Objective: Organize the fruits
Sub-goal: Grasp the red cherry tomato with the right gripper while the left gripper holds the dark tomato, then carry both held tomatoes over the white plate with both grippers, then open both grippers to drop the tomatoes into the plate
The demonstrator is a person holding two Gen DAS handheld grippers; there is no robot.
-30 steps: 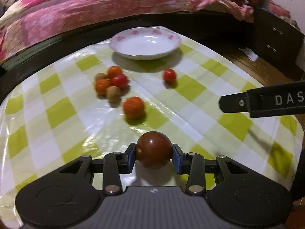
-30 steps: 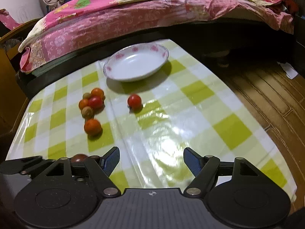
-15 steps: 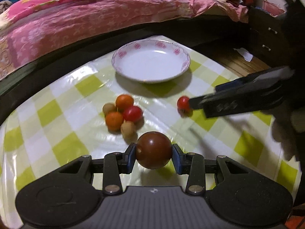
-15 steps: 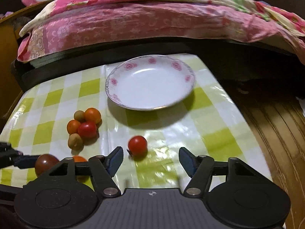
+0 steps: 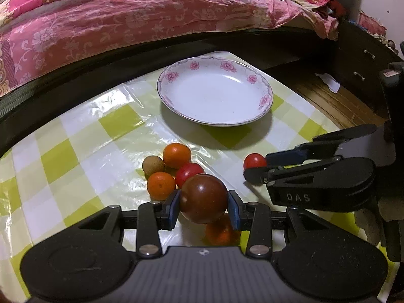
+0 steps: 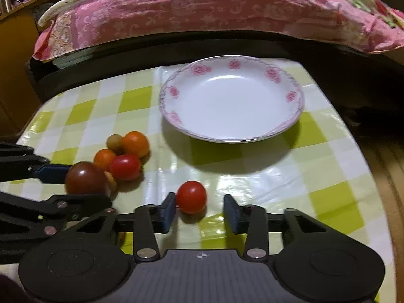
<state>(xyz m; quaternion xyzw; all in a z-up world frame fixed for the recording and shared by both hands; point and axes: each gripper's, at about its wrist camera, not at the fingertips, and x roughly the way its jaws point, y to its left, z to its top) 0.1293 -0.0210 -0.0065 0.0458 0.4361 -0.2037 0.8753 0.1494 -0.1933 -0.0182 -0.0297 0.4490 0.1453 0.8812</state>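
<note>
Glossy round brown tomato in left gripper

- The left hand-held gripper is matt black plastic with a ribbed grey panel at its middle bearing a small cross-in-circle mark.
- Two broad rounded black lobes flank the panel, each with a faint embossed ring.
- Its black finger links carry round silver screw heads, and the fingertips wear blue pads.
- The right hand-held gripper has the same build: black lobes, grey ribbed centre, silver screws, blue pads.
- Seen from the left wrist view, the right hand-held gripper's side shows pale letters "DAS" on black.
- A pale gloved or bare hand shows behind it; which, I cannot tell.
</note>
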